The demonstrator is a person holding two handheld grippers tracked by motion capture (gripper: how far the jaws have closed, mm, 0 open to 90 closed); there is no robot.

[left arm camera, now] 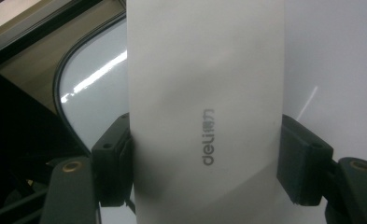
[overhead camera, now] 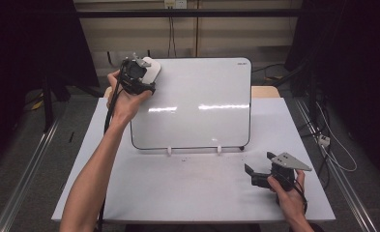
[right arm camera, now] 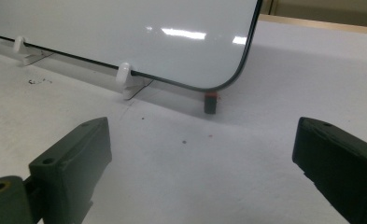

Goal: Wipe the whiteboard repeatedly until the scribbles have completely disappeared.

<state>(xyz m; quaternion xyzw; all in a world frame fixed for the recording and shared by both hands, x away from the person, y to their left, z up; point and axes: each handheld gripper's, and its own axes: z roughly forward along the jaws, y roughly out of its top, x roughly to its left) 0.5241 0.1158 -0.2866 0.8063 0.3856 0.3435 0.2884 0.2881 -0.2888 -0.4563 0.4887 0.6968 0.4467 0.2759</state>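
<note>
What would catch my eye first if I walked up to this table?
Most likely the big whiteboard propped on small white clips in the middle of the table. At its top left corner the left gripper clamps a white eraser marked "deli". Near the table's front right, the right gripper rests with jaws open, aimed at the board's lower corner.

lab: dark curtains (overhead camera: 28,38), floor rails (overhead camera: 28,164), cables (overhead camera: 332,145).

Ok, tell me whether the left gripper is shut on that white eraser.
Shut: the left gripper has both fingers pressed against the white eraser.
</note>
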